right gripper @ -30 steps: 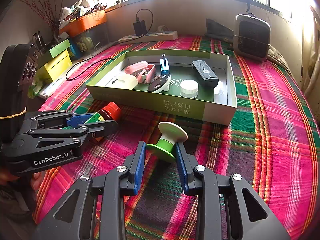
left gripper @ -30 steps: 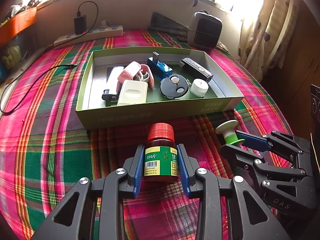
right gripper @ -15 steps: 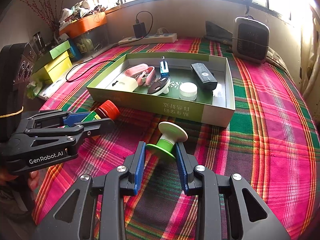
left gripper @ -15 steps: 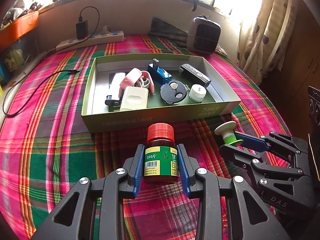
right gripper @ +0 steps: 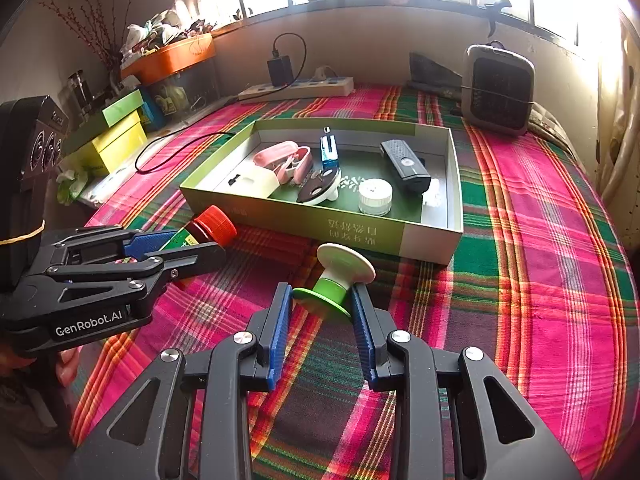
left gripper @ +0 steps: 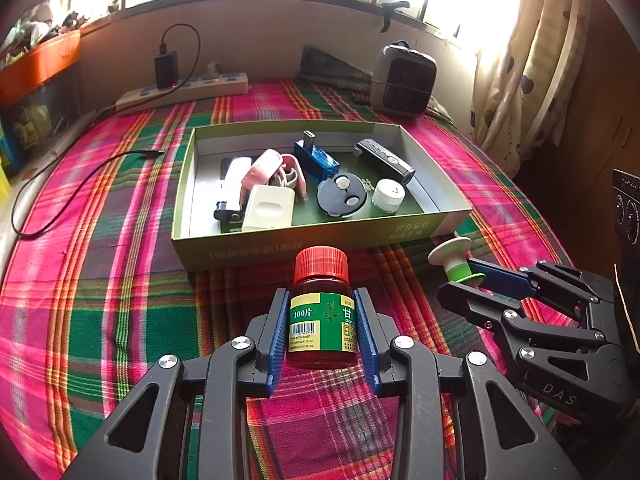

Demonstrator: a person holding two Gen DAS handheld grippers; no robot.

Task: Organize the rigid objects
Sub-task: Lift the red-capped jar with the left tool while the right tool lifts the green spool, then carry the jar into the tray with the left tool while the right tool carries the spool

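Six items already lie in the green box at frame centre. Below it, the left hand-held gripper clamps the pill bottle; the right hand-held gripper clamps the green-and-white spool. Neither is boxed yet.

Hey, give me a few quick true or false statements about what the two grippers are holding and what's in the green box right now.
1. The left gripper grips a red-capped bottle. True.
2. The right gripper is empty. False: it holds a green-and-white spool.
3. The green box already holds several items. True.
4. The bottle lies inside the box. False: it is in front of the box, outside it.
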